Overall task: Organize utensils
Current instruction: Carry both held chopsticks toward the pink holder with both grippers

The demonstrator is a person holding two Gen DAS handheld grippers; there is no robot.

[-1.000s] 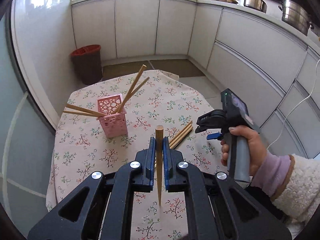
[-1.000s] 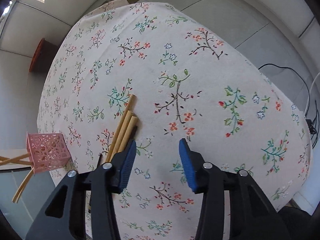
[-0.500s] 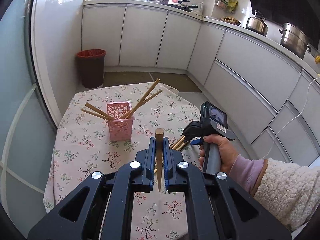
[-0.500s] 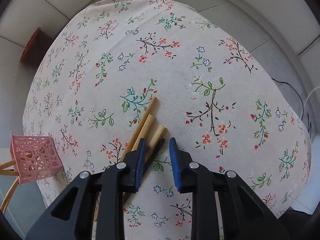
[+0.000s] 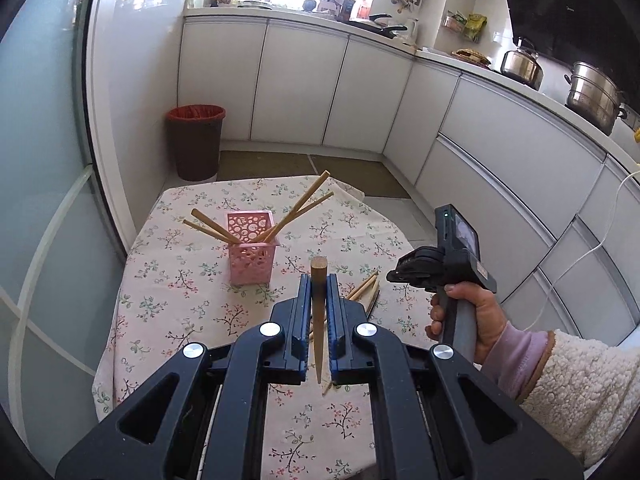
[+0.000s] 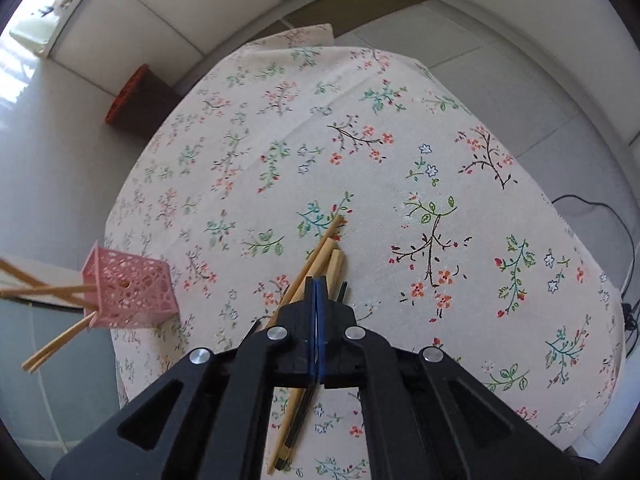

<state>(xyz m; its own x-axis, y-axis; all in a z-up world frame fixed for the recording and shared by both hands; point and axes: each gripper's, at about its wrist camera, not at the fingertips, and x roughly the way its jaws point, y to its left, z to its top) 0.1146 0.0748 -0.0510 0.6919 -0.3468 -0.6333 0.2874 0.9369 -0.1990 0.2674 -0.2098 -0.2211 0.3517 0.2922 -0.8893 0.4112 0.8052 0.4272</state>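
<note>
My left gripper (image 5: 319, 292) is shut on a wooden chopstick (image 5: 319, 312) that stands upright between its blue pads, above the floral tablecloth. A pink perforated holder (image 5: 252, 252) with several chopsticks leaning out stands ahead and to the left; it also shows in the right wrist view (image 6: 130, 290). My right gripper (image 6: 316, 292) has its jaws fully together with nothing visible between them, above a small pile of loose wooden chopsticks (image 6: 324, 258) on the cloth. The right gripper also shows in the left wrist view (image 5: 404, 270), held by a hand at the right.
The round table (image 5: 180, 312) has a floral cloth and its edge drops off on all sides. A dark bin with a red liner (image 5: 196, 142) stands on the floor behind. White kitchen cabinets (image 5: 360, 92) line the back and right.
My right gripper closed from wide open to fully shut and rose away from the loose chopsticks. My left gripper lifted and drew back with its chopstick still held.
</note>
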